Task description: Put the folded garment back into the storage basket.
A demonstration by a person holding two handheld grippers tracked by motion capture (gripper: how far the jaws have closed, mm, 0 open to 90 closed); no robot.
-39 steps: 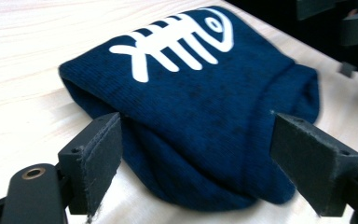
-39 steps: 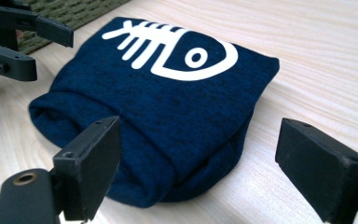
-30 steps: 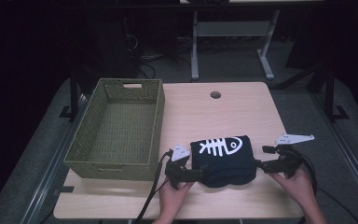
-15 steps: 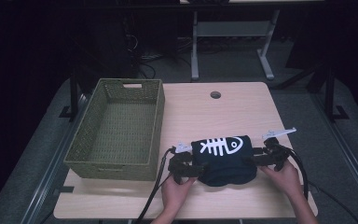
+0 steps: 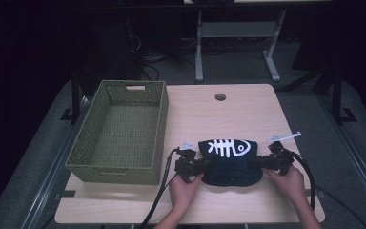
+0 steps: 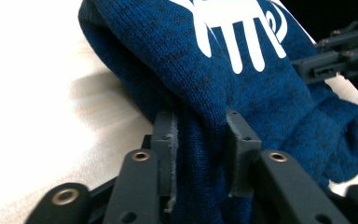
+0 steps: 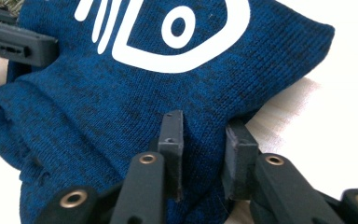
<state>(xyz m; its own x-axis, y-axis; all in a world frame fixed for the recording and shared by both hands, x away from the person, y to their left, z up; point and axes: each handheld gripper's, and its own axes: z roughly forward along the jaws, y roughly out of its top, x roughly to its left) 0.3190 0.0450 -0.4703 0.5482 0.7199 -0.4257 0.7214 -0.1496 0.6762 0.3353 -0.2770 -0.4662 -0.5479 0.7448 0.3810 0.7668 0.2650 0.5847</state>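
High view puts the blue hat [image 5: 228, 160] near the table's [image 5: 248, 114] front edge, beside the basket [image 5: 119, 131]. Left gripper [image 5: 201, 166] and right gripper [image 5: 262, 163] have just closed; fingers [image 6: 165, 149] pinch its knit ends. Lifting both sides evenly should keep it level.

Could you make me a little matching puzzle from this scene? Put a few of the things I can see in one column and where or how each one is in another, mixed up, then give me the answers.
Things:
1. woven basket
2. blue knit garment
3. left gripper
4. round hole

States or places:
A. in the tabletop, near the far edge
B. shut on a fold at one end of the cloth
C. lying at the near edge, white fish-skeleton print up
D. on the left side of the table, nothing inside

Pairs: 1-D, 2-C, 3-B, 4-A
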